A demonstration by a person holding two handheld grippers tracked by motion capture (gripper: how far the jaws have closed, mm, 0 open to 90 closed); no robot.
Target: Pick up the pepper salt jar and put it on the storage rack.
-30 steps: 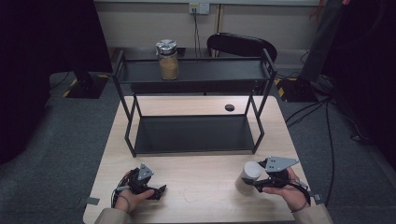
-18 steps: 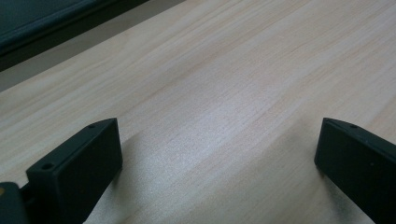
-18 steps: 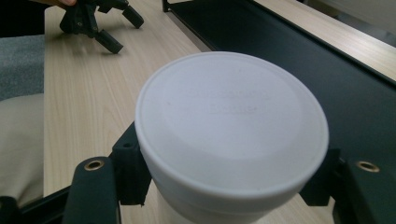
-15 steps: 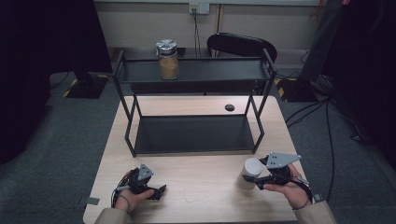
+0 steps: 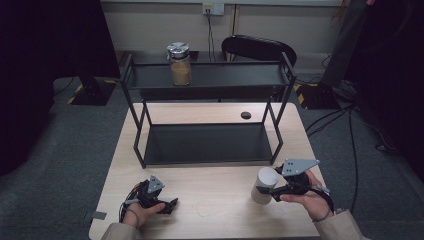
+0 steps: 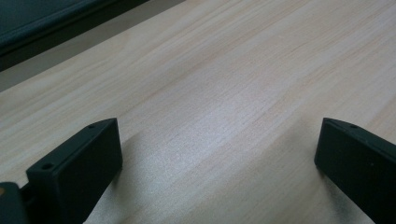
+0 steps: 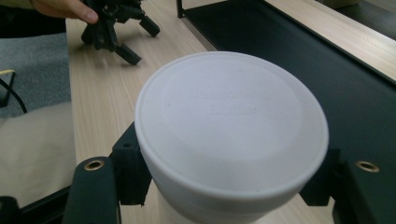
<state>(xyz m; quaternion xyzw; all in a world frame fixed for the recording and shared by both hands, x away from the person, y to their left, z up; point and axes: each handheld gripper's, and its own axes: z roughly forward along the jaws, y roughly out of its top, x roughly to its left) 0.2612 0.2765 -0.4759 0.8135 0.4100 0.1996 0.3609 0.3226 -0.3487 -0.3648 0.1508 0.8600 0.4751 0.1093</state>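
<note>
White cup [image 5: 265,184] with a flat lid sits between the jaws of the right gripper [image 5: 278,189], which are closed on its sides — it is at the front right of the wooden table [image 5: 215,195], before the black rack [image 5: 207,145]. Left gripper [image 5: 165,205] rests on the table, jaws wide apart — nothing between them.

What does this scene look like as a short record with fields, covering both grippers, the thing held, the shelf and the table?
right gripper: shut on the white lidded container, near the table's front right
left gripper: open, nothing between its jaws, resting low at the front left of the table
black shelf rack: two tiers, standing on the far half of the table
glass jar: upright on the top tier, left of centre
bottom tier: bare
wooden table: a small dark round thing lies behind the rack
</note>
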